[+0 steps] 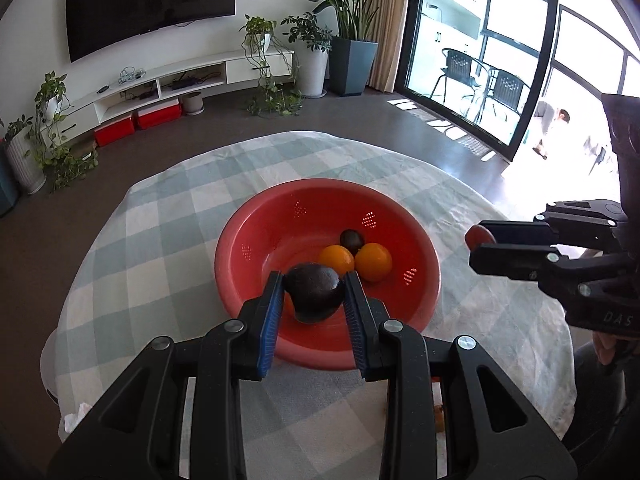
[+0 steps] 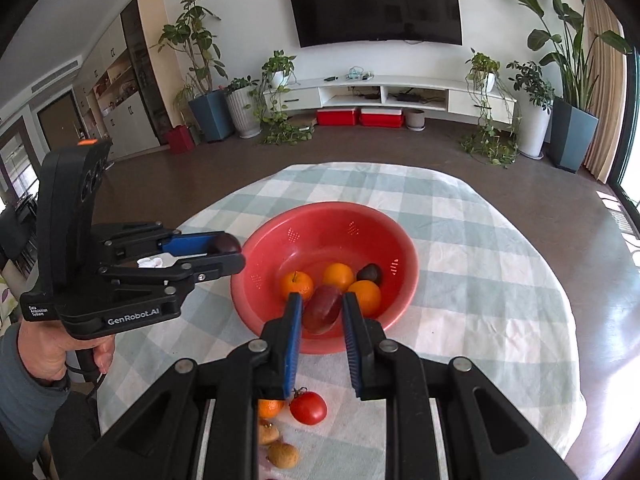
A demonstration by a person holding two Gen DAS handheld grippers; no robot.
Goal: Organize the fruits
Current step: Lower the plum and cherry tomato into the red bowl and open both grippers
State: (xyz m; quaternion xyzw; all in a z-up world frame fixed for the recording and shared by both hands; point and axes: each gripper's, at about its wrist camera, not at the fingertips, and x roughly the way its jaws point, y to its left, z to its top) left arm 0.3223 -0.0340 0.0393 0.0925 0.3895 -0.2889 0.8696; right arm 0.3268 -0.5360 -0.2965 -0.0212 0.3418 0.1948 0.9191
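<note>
A red colander bowl (image 1: 240,264) (image 2: 320,220) sits on the checked tablecloth. It holds oranges (image 1: 374,262) (image 2: 297,285) and a small dark fruit (image 1: 352,240) (image 2: 370,273). My left gripper (image 1: 314,286) is shut on a dark avocado (image 1: 316,292) above the bowl's near rim; it also shows at the left of the right wrist view (image 2: 234,252). My right gripper (image 2: 322,304) is shut on a red apple (image 2: 322,308) above the bowl's near side; it shows at the right of the left wrist view (image 1: 474,242).
On the cloth near me lie a tomato (image 2: 308,408), a small orange (image 2: 270,408) and brownish small fruits (image 2: 283,455). The round table (image 2: 500,280) ends in brown floor all round. A TV stand and potted plants stand far behind.
</note>
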